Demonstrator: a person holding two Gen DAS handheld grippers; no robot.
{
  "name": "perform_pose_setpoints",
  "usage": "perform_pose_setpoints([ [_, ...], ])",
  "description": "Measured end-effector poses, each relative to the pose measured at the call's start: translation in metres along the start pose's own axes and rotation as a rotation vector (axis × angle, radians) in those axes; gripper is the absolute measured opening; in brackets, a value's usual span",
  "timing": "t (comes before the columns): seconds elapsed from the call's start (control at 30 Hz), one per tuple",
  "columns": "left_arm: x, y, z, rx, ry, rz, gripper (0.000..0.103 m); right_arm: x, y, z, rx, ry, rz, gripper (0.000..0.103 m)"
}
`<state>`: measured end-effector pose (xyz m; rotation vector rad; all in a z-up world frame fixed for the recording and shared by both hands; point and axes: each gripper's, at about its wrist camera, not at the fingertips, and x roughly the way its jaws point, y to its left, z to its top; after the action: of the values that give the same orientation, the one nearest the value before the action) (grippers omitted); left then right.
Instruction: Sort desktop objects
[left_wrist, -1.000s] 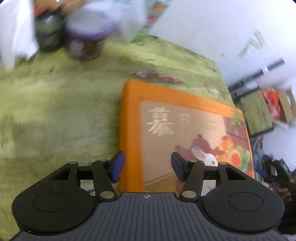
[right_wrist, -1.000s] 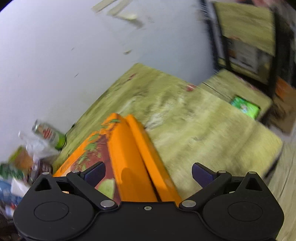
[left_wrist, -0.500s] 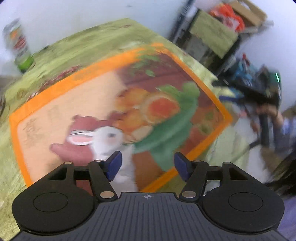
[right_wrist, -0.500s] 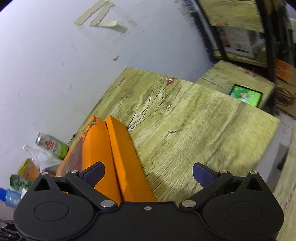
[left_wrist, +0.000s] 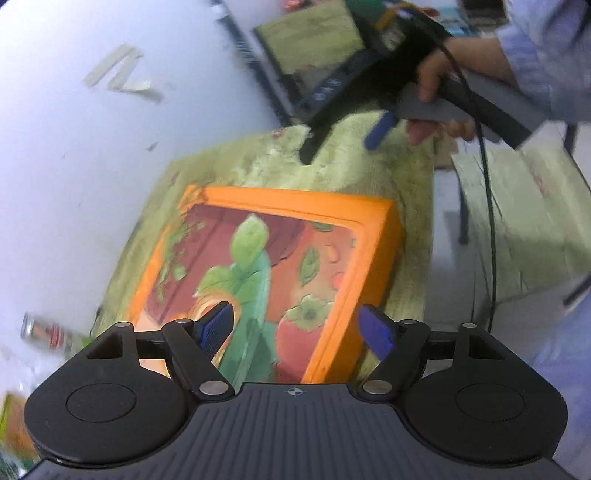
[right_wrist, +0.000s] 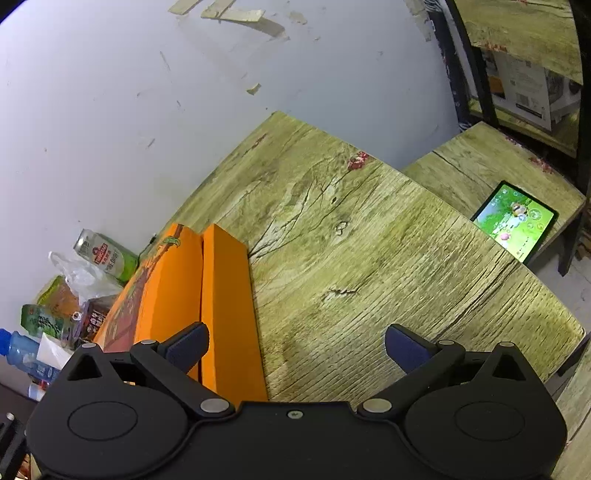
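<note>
An orange gift box (left_wrist: 266, 273) with a fruit and leaf picture on its lid lies on the green wood-grain table (right_wrist: 369, 258). My left gripper (left_wrist: 299, 332) is open and empty, hovering over the box's near end. My right gripper (right_wrist: 295, 347) is open and empty, just past the box's right side (right_wrist: 225, 295). It also shows in the left wrist view (left_wrist: 343, 144), held in a hand above the table's far end.
A beer can (right_wrist: 107, 254), a plastic bag (right_wrist: 85, 277), green packets (right_wrist: 44, 321) and a blue-capped bottle (right_wrist: 18, 350) crowd the table's left end by the white wall. A lit tablet (right_wrist: 513, 221) lies on a lower side table at the right.
My left gripper has swung round from the box's rabbit end to its fruit end and opened wider. My right gripper has drifted slightly, still open beside the box.
</note>
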<state>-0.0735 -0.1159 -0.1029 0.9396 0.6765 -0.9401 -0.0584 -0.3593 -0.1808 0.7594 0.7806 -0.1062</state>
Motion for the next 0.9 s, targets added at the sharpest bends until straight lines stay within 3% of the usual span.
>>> perform_pose_setpoints([
  [0.07, 0.006, -0.007, 0.004, 0.057, 0.001, 0.014, 0.063, 0.003, 0.0, -0.002, -0.002, 0.01, -0.003, 0.103],
  [0.2, 0.016, -0.019, 0.01, 0.154, -0.006, 0.032, 0.058, 0.002, -0.002, -0.01, -0.007, -0.014, -0.053, 0.103],
  [0.5, 0.033, 0.009, 0.023, 0.086, -0.086, -0.096, 0.049, 0.01, 0.018, -0.018, -0.092, -0.012, -0.155, 0.101],
  [0.73, 0.041, 0.023, 0.029, 0.077, -0.136, -0.181, 0.049, 0.011, 0.015, -0.012, -0.065, -0.017, -0.146, 0.097],
  [0.87, 0.047, 0.029, 0.036, 0.033, -0.153, -0.216, 0.058, 0.012, 0.013, -0.01, -0.063, -0.015, -0.145, 0.097],
  [0.9, 0.046, 0.037, 0.039, -0.003, -0.146, -0.255, 0.06, 0.012, 0.013, -0.009, -0.064, -0.011, -0.144, 0.097],
])
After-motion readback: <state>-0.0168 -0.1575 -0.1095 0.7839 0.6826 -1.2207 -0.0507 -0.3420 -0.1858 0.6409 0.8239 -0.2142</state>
